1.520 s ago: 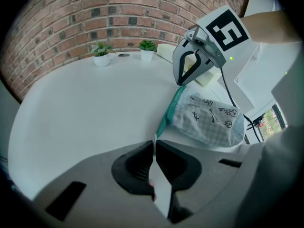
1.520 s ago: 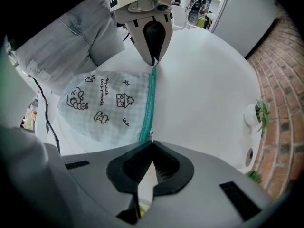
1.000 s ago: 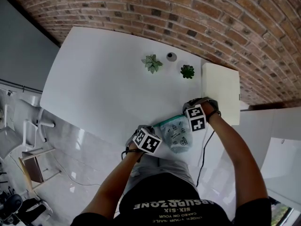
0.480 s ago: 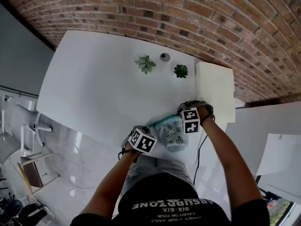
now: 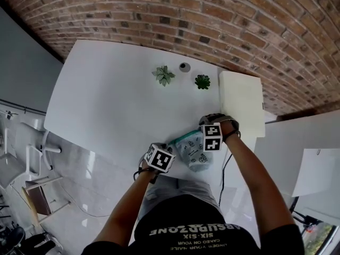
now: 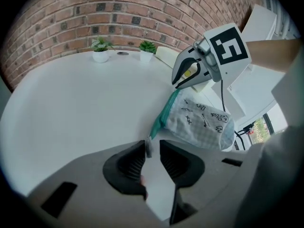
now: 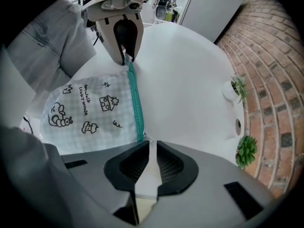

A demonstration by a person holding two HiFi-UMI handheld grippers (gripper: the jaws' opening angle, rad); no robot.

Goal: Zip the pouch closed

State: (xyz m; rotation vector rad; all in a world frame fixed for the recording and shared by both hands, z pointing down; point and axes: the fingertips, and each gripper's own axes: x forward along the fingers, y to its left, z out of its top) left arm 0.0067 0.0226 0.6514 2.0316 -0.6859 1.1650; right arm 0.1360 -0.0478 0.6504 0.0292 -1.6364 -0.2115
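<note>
A pale blue checked pouch with cartoon prints and a teal zip lies on the white table near its front edge. My left gripper is at one end of the zip. Its jaws have just been opening, and the zip's end tab stands loose in the gap. My right gripper points straight down at the other end. Its jaws have also just been opening, and a narrow gap shows. The small metal pull lies just beyond its tips. Each gripper shows in the other's view.
Two small potted plants and a small dark round thing stand at the table's far side by the brick wall. A white slab lies at the right. A black cable hangs past the front edge.
Both grippers stay at the pouch's two ends. The head view itself has shifted a little. The pouch lies where it was.
</note>
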